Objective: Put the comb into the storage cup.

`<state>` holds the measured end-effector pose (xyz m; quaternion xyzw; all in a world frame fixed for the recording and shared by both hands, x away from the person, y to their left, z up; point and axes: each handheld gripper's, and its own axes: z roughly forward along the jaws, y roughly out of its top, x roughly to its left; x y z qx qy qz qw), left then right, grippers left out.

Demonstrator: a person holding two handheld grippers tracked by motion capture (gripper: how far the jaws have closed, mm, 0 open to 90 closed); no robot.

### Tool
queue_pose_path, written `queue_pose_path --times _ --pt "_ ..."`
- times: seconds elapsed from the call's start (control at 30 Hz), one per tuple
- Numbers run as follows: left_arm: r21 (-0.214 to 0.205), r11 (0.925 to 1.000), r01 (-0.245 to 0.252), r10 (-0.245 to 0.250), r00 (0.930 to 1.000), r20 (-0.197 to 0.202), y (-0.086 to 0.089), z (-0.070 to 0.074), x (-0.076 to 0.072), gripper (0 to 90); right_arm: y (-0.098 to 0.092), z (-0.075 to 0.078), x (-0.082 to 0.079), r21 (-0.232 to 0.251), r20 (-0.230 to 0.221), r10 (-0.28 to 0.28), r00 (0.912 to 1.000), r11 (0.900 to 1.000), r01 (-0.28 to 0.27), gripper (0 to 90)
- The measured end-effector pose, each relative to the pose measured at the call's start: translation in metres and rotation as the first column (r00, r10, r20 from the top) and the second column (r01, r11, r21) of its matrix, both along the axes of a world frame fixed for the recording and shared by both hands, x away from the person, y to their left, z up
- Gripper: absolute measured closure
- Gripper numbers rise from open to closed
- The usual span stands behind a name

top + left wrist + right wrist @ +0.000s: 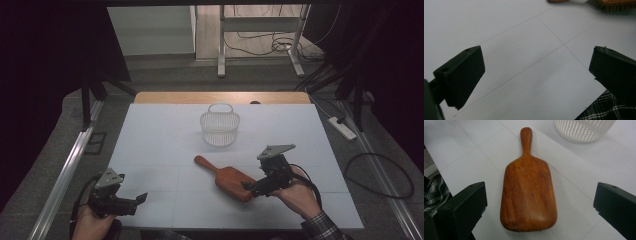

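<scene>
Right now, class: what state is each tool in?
Left tool: open, holding nothing.
Right tool: open, jaws either side of the brown wooden brush, not gripping.

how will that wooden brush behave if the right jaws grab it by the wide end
The wooden brush looks solid, so probably stiff. Its polished, rounded back may be slippery. Held at the wide end, its narrow handle sticks out toward the basket, adding little droop. The right gripper stands open around it.

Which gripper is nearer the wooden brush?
Right. The right gripper sits at the wooden brush, jaws open either side of its wide end; the left gripper is apart, open over bare table.
</scene>
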<state>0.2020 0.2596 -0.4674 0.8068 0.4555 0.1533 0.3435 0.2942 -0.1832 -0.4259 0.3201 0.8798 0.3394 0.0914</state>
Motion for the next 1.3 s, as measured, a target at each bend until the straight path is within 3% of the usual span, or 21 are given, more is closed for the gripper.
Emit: queue_pose_path --times 0.13,0.37,0.5,1.0,1.3 --pt "-0.011 0.9999 -0.005 0.005 1.0000 0.008 0.001 0.000 -0.001 0.9 0.004 -0.002 0.003 -0.013 -0.010 0.009 0.9999 0.9999 -0.009 0.0" --pt "0.019 0.9998 0.007 -0.007 0.9999 0.015 -0.002 0.000 -0.002 1.0 0.013 -0.004 0.006 -0.017 -0.004 0.035 0.9994 0.9993 -0.035 0.0" --pt "0.010 0.9999 0.007 -0.007 0.9999 0.015 -0.001 0.000 -0.002 1.0 0.020 -0.005 0.010 -0.030 -0.012 0.048 0.9988 0.9984 -0.048 0.0" --pt "0.010 0.9997 0.021 -0.021 0.9994 0.026 -0.002 0.000 -0.004 0.9 0.057 -0.012 0.017 -0.097 -0.062 0.091 0.9939 0.9906 -0.097 0.0" --pt "0.012 0.9996 0.024 -0.025 0.9993 0.028 -0.002 0.000 -0.004 1.0 0.075 -0.015 0.021 -0.111 -0.078 0.109 0.9909 0.9868 -0.117 0.0"
